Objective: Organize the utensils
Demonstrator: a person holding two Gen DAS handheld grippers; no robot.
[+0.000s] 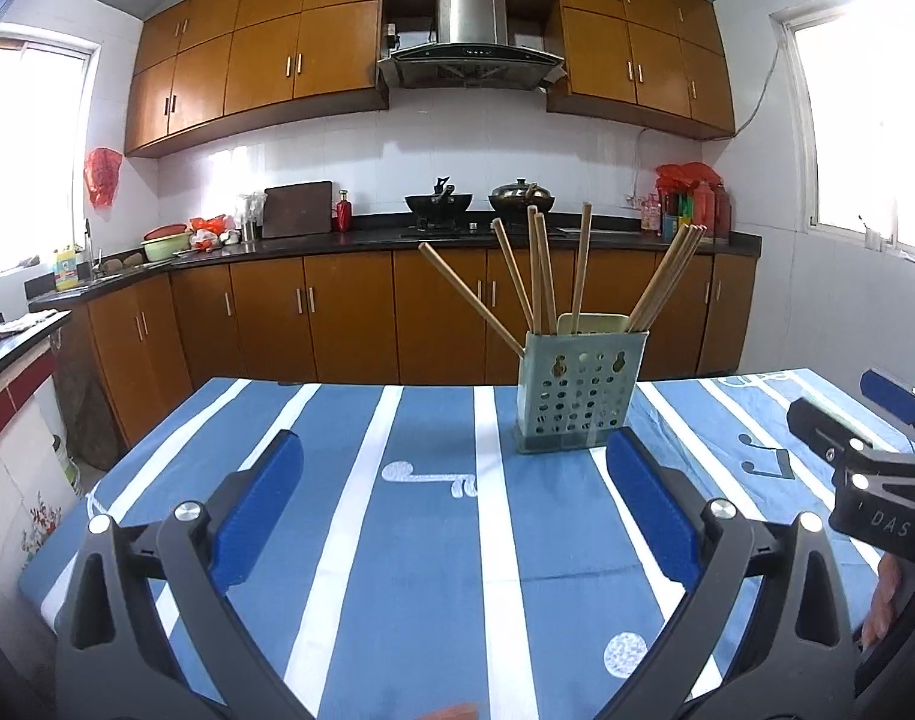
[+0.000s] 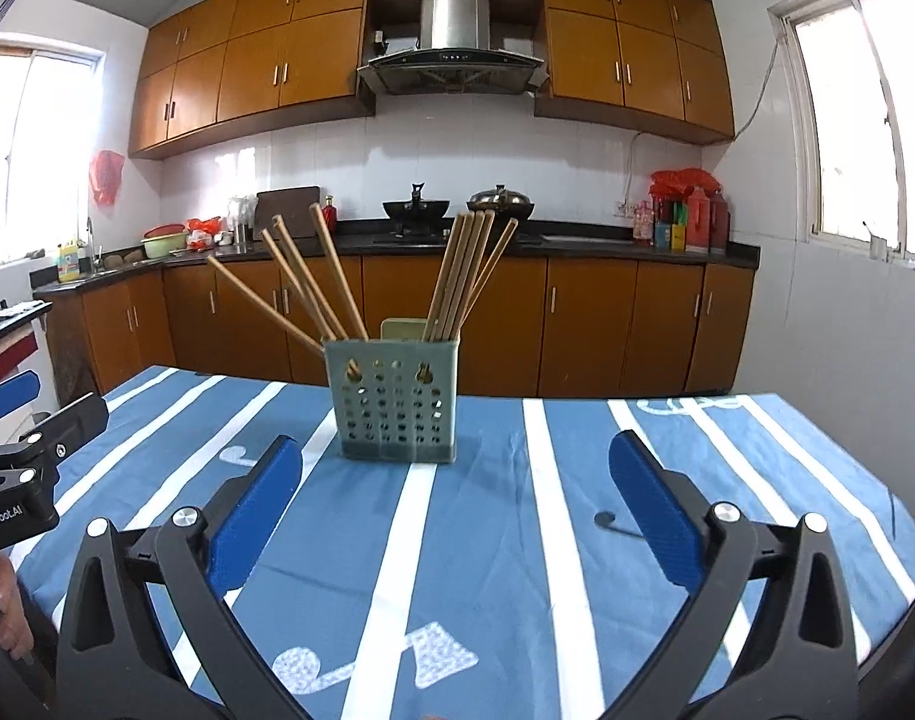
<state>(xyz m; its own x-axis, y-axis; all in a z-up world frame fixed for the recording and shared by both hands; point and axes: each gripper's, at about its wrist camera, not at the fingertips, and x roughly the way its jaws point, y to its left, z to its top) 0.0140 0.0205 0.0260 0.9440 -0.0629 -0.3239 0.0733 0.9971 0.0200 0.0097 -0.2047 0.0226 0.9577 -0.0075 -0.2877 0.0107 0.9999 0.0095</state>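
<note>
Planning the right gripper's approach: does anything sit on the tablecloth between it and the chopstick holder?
Nothing visible does. Only bare striped tablecloth lies between the open right gripper and the chopstick holder; the left gripper is off to the side.

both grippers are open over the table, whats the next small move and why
Probably pull both grippers back. All chopsticks already stand in the holder, none lie on the tablecloth, and the left gripper and right gripper are open and empty, so nothing seems left to pick up.
</note>
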